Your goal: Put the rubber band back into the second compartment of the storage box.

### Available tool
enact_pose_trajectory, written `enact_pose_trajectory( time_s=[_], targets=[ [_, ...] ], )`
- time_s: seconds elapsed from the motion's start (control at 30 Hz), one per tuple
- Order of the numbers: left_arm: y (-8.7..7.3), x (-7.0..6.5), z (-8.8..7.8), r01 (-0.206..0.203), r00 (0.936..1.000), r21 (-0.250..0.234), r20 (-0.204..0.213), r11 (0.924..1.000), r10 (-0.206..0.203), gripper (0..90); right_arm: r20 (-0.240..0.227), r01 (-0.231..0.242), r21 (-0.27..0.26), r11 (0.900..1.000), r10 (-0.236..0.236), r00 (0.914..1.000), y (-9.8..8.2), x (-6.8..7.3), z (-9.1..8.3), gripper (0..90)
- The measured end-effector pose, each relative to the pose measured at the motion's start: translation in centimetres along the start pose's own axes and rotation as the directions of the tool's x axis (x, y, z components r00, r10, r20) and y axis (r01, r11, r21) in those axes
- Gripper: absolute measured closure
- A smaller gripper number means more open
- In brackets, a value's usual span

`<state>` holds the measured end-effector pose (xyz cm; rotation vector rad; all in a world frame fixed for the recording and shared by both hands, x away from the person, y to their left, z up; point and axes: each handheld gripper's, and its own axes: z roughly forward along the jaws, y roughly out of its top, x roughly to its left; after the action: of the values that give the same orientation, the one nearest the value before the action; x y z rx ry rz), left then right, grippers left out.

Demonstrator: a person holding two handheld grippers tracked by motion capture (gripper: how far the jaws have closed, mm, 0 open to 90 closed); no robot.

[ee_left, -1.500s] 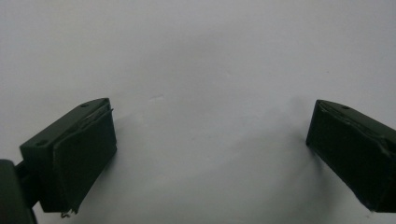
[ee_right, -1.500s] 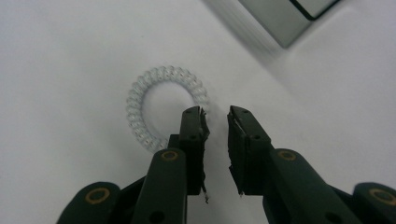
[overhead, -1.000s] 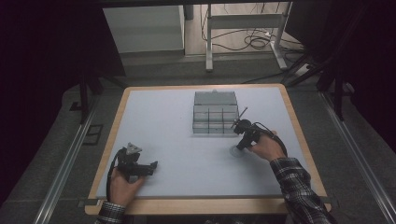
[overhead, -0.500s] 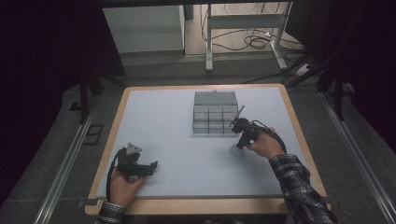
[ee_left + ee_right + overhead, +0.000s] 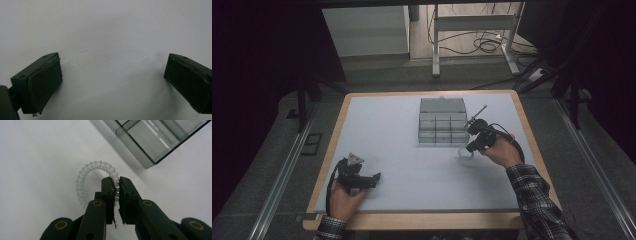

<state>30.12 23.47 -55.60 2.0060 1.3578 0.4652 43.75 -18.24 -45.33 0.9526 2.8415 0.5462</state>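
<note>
White worktop (image 5: 392, 145) lies bare beside the box (image 5: 443, 122); right tool (image 5: 117, 185) pinches the curly ring (image 5: 86, 173), left tool (image 5: 112, 77) gapes wide.

The compartment box (image 5: 443, 123) stands on the table (image 5: 387, 130), the coil ring (image 5: 464, 152) just before its right corner.

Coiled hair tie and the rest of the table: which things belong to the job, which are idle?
In the job:
- coiled hair tie
- right gripper, shut on it
- compartment box

Idle:
- left gripper, open on the table
</note>
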Motion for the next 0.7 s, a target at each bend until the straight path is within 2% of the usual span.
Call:
enact_pose_trajectory(
  time_s=[0.33,0.7],
  targets=[
    [0.0,0.0,0.0,0.001,1.0,0.0,0.0,1.0,-0.001,1.7,-0.008,-0.04,-0.086,0.996,0.039,0.9992,0.2,-0.8,-1.0,81.8],
    [0.0,0.0,0.0,0.0,1.0,-0.001,0.0,1.0,0.0,1.7,0.014,-0.073,-0.179,0.981,0.077,0.997,0.9,-1.6,-1.6,81.8]
  ],
)
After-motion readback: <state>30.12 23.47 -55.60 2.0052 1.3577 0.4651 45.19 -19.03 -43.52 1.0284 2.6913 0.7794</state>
